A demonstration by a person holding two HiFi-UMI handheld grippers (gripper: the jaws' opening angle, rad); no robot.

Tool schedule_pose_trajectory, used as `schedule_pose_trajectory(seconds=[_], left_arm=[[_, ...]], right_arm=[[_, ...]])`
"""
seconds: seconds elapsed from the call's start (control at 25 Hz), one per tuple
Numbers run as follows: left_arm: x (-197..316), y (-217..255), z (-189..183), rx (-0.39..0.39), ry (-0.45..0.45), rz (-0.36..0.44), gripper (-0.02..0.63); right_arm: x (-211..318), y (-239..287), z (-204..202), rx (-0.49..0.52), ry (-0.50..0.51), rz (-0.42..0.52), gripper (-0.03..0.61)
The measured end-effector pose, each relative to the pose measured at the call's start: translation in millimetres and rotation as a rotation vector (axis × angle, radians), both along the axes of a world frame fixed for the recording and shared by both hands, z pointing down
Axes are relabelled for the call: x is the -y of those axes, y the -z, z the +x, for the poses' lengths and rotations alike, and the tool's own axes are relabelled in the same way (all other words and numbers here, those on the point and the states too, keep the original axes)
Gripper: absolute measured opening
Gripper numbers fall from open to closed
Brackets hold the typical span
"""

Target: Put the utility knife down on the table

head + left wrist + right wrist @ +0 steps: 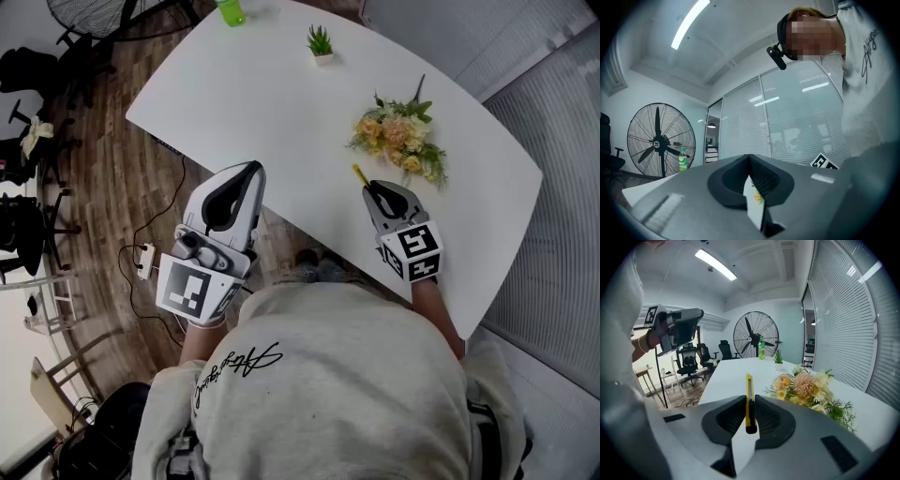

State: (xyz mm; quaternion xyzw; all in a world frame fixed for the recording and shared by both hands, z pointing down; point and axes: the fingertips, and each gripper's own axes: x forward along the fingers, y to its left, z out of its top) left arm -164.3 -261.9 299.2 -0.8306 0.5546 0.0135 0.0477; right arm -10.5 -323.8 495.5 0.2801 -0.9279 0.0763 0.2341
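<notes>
A yellow utility knife [359,174] [749,401] sticks out forward from my right gripper [369,190] [750,398], which is shut on its handle. The knife is held over the white table [281,103] near its front edge, and its tip points toward a bunch of yellow flowers [398,136] [804,387]. Whether the knife touches the tabletop cannot be told. My left gripper [254,169] [749,157] is shut with nothing in it. It hangs off the table's front edge, over the wooden floor.
On the far end of the table stand a small potted plant [320,42] [778,357] and a green bottle [230,11] [761,351]. A big floor fan [658,140] [754,338] stands beyond. Office chairs [23,141] and cables lie on the left floor.
</notes>
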Motion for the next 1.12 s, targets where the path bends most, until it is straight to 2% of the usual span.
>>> schedule_pose_trajectory(seconds=[0.52,1.12], left_arm=[[1,-2,-5,-0.008,0.023,-0.001,-0.008],[0,-4,-7,-0.012,0.031,-0.003,-0.008]], right_arm=[[2,-42,2,-0.115,0.019,-0.086,0.055],[-3,-72,5,-0.272,0.051,-0.127,0.055]])
